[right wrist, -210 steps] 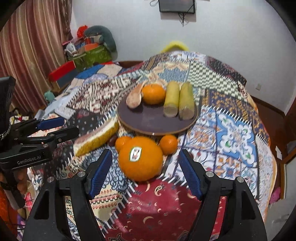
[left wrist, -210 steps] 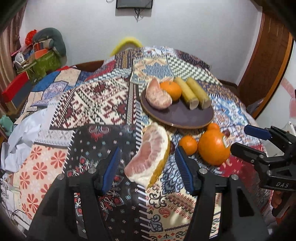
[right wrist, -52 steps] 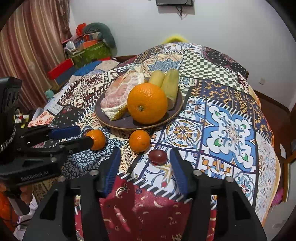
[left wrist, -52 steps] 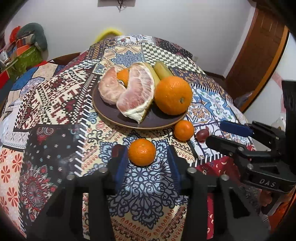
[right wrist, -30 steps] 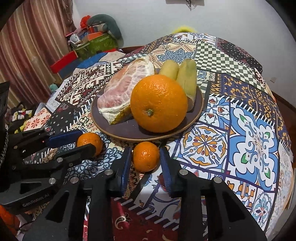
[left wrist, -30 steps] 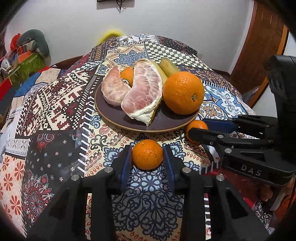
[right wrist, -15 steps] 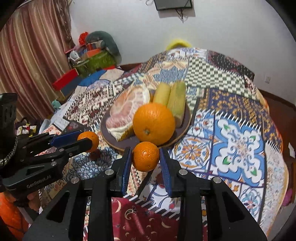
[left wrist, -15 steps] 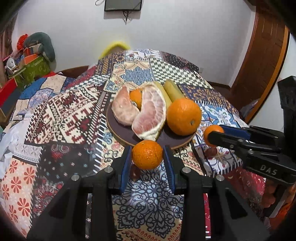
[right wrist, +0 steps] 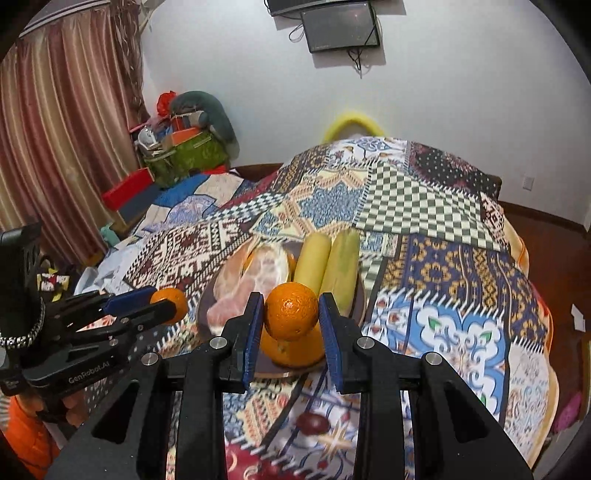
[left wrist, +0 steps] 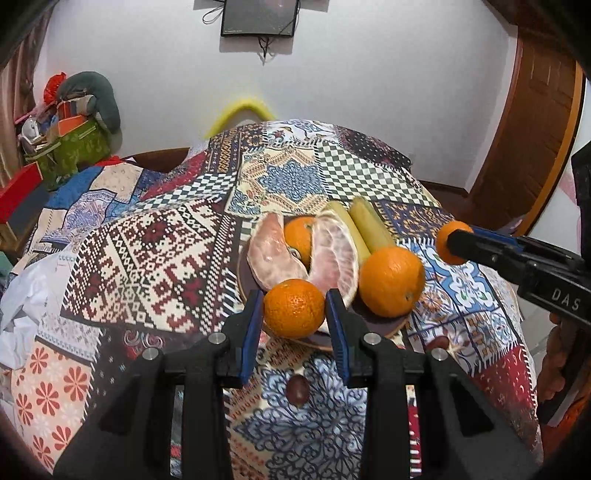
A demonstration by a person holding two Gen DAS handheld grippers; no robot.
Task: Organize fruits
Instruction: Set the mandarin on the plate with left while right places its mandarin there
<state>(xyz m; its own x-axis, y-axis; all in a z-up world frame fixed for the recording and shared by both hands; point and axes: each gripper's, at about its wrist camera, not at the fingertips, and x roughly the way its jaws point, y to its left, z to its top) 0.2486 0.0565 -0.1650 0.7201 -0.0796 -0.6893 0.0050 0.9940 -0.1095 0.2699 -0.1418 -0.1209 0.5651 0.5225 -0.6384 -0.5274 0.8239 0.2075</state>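
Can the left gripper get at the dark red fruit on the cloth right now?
Probably not: the left gripper is shut on a small orange, so its jaws are full, though the dark red fruit lies unobstructed below it.

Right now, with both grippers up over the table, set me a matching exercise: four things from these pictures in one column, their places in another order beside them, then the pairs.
Things:
1. large orange
2. small orange
3. dark red fruit
4. screen

Places:
A. on the patterned cloth, off the plate
B. mounted on the white wall
C. between the left gripper's blue fingers
D. on the plate, beside the pomelo wedge

Pairs: 1-D, 2-C, 3-A, 4-B
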